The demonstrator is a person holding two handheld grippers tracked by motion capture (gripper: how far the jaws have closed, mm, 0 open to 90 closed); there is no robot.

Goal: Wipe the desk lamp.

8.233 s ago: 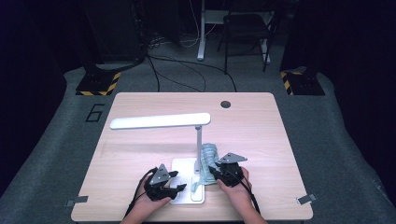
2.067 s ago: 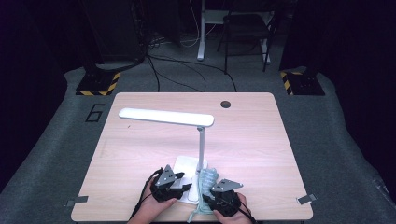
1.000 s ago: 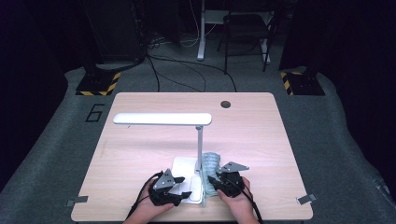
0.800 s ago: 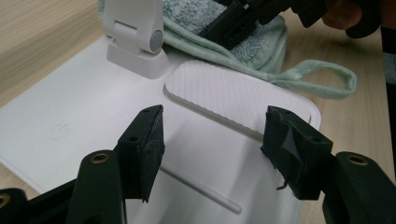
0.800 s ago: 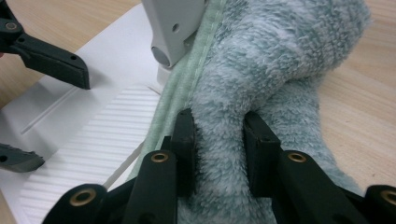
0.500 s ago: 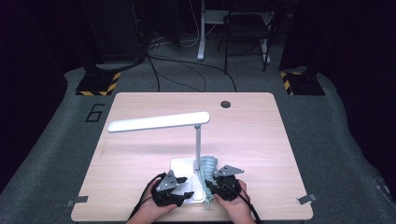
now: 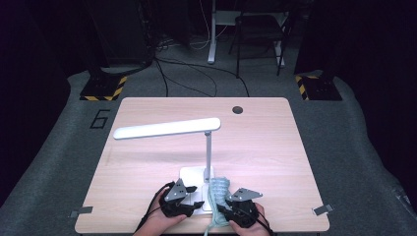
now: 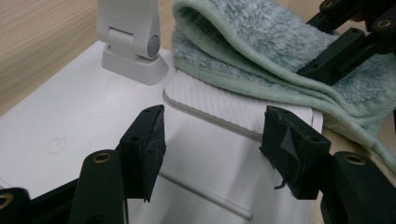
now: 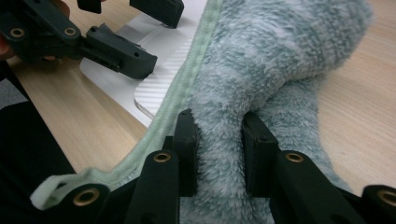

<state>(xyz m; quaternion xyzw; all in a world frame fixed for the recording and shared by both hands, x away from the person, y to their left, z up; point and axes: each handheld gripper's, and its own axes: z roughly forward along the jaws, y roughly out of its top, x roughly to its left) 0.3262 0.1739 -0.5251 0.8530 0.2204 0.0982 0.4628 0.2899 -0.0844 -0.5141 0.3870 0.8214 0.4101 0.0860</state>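
A white desk lamp stands near the table's front edge, its flat base [image 7: 195,175] under a thin pole [image 7: 208,152] and a long head [image 7: 167,129]. My left gripper [image 7: 179,199] hovers low over the base [image 8: 70,126], open [image 8: 217,149], with nothing between its pads; the pole's hinge [image 8: 133,37] is just beyond. A fluffy pale green cloth [image 7: 220,189] lies folded against the base's right edge. My right gripper [image 7: 241,209] is shut [image 9: 219,154] on a thick fold of the cloth [image 9: 280,60], beside the base's ribbed corner [image 9: 154,93].
The wooden table [image 7: 147,162] has a dark round hole [image 7: 237,109] at the back right. Black cables trail from both grippers toward the front edge. Beyond the table are grey floor, a chair [image 7: 258,34] and yellow-black striped feet [image 7: 103,91].
My right gripper has drawn the cloth toward the table's front edge along the base's right side. The lamp head has swung slightly, its left end now nearer. The left gripper stays on the base.
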